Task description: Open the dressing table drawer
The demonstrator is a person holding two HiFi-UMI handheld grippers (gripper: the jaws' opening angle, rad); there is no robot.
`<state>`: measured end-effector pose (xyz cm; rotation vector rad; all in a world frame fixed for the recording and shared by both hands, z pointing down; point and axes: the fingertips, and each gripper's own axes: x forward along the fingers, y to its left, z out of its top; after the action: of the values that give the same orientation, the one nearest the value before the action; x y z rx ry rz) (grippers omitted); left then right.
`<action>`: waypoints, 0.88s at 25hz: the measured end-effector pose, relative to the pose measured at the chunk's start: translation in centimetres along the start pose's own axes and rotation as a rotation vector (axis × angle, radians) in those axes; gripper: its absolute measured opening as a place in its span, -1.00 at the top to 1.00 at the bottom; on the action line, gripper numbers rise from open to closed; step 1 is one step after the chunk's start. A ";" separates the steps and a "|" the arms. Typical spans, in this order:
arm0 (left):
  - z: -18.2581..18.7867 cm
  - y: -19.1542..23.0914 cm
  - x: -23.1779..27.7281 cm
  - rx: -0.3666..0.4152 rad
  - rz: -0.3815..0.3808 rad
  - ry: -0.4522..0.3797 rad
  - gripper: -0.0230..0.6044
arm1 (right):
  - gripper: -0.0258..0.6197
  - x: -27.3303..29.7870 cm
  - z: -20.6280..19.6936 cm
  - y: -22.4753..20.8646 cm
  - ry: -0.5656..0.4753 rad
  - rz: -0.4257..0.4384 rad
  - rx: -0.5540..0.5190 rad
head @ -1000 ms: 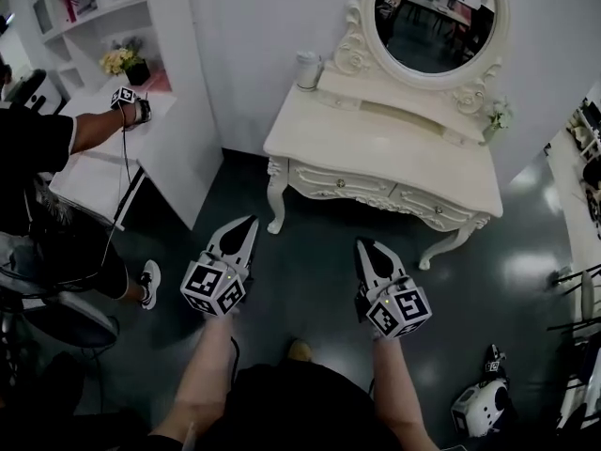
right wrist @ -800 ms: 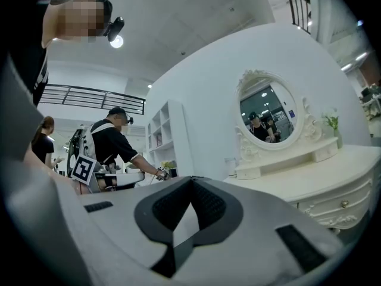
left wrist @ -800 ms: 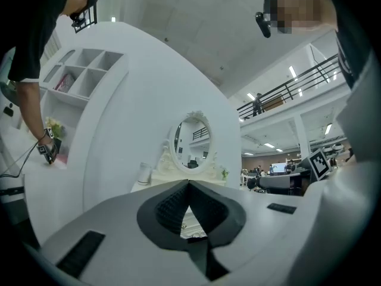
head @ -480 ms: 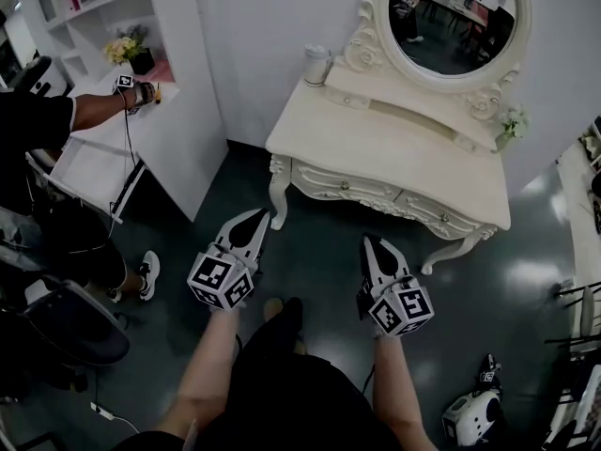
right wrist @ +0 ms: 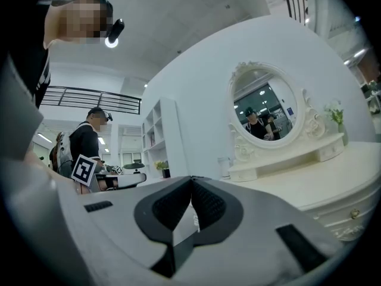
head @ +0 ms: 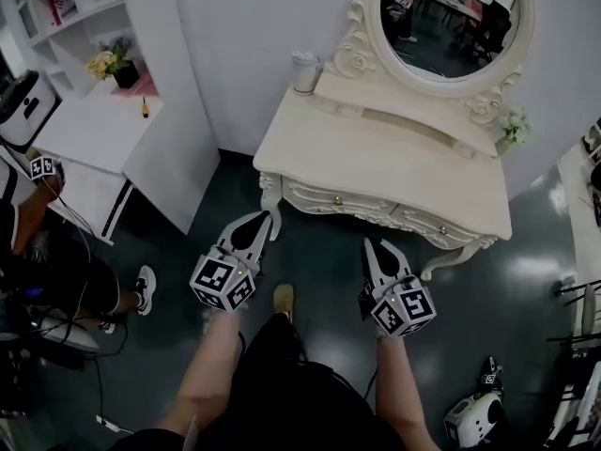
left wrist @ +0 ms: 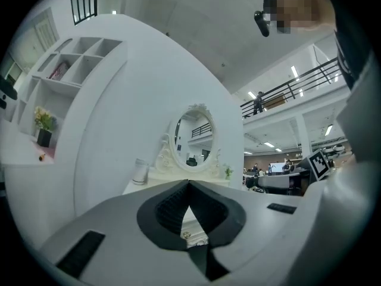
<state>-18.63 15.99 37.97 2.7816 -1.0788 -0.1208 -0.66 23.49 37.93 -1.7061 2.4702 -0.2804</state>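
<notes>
The cream dressing table [head: 376,153] stands against the white wall, its oval mirror [head: 449,17] at the back and two drawers in its carved front. Both the left drawer [head: 333,198] and the right drawer [head: 437,224] are pushed in flush.

The left gripper [head: 265,218] points level at the table with its jaws closed tip to tip and nothing between them. In the head view its tips sit just below the left drawer, beside the table's front leg [head: 267,194], and are apart from the drawer front. In the left gripper view a drawer knob [left wrist: 188,235] shows through the gap behind the closed tips.

The right gripper [head: 368,243] also has its jaws together and empty. It is below the stretch between the two drawers, near them but not touching (its own view shows the table off to the right of the jaws).
</notes>
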 end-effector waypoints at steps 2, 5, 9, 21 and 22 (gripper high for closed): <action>-0.2 0.7 1.8 -0.003 -0.011 0.005 0.93 | 0.91 1.2 0.0 -1.3 0.003 0.000 0.001; -0.6 1.5 4.5 -0.003 -0.031 0.031 0.93 | 0.91 2.9 0.0 -3.2 0.010 -0.014 0.017; -0.4 3.1 8.2 -0.004 -0.058 0.045 0.93 | 0.91 5.7 0.2 -5.2 0.022 -0.026 0.031; 0.4 7.9 18.5 -0.021 -0.144 0.061 0.93 | 0.91 13.5 1.0 -11.2 0.022 -0.098 0.059; 0.4 8.2 19.3 -0.024 -0.152 0.059 0.93 | 0.91 14.1 1.1 -11.6 0.021 -0.105 0.062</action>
<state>-9.87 -3.11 38.62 2.8243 -0.8469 -0.0676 5.19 6.22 39.47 -1.8190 2.3641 -0.3828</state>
